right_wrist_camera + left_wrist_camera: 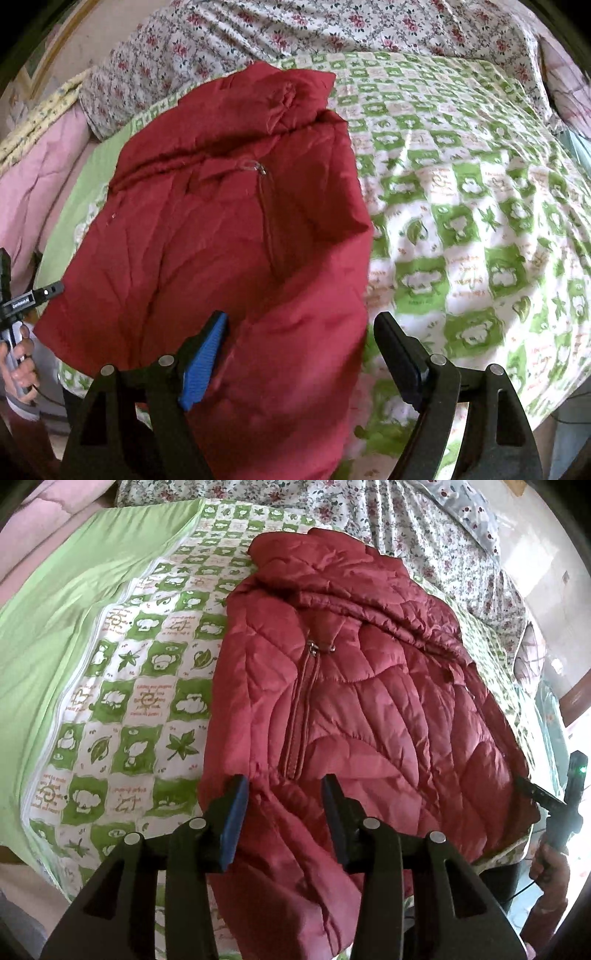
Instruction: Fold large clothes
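Bed: covered by a green-and-white checked quilt [122, 709] printed with leaves and small figures; a plain light green sheet [48, 635] lies along its one side, and a floral cover [388, 520] with red flowers lies across its far end.

Beyond the bed: pink bedding [40, 162] beside the green sheet.

Jacket: a red quilted jacket [369, 709] lies on the checked quilt at the near edge of the bed, zipper [299, 716] side up and closed, collar toward the far end; its hem hangs a little over the near edge.

Left gripper [284, 816]: it hovers over the hem of the jacket near the zipper's lower end; the two fingers [236, 823] stand apart with red fabric showing between them (the pads do not press on it), so it is released.

Right gripper [301, 360]: its jaws are wide apart above the hem corner of the jacket; the blue-padded finger [203, 365] is over the red fabric and the other finger is over the checked quilt, so nothing is grasped.

Hands: in the left wrist view a hand [550, 864] holds the other gripper's handle at the jacket's side; in the right wrist view a hand [22, 373] does the same (the picture is somewhat blurred there).
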`<state>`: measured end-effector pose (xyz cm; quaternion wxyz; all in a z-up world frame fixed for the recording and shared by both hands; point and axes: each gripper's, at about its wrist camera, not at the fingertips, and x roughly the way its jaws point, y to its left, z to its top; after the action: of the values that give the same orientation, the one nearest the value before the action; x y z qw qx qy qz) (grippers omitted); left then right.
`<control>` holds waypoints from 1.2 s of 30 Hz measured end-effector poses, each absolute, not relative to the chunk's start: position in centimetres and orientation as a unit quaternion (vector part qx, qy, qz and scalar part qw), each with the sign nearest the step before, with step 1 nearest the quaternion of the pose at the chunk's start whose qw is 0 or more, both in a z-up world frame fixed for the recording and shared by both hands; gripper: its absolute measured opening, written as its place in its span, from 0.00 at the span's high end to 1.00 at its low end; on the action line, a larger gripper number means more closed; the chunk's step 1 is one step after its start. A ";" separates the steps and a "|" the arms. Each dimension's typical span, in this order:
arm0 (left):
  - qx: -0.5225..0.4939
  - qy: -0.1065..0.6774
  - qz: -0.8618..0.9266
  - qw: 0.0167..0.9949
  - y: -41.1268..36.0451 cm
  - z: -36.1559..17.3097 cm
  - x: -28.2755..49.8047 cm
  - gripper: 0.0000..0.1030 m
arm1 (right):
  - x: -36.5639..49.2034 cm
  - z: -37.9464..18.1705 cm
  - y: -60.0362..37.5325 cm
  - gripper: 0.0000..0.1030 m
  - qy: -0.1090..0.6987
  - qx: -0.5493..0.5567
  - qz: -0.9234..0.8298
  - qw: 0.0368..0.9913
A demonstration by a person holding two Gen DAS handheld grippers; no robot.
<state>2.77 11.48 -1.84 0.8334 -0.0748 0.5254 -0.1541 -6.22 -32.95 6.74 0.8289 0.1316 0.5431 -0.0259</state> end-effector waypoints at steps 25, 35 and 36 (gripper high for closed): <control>-0.024 0.496 -0.130 0.858 13.6 -2.0 -1.3 0.45 | -8.8 6.8 -33.3 0.42 0.530 0.169 0.016 0.831; -0.075 0.535 -0.161 0.826 14.3 -4.4 -0.6 0.42 | -8.6 6.5 -33.0 0.40 0.532 0.177 0.032 0.827; -0.075 0.536 -0.166 0.824 14.2 -4.4 -0.6 0.42 | -8.5 6.4 -32.9 0.40 0.533 0.181 0.036 0.826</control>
<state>-0.64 14.18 -4.42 0.8244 -0.0755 0.5357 -0.1664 -8.51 -32.95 6.37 0.8261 0.1806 0.5326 0.0361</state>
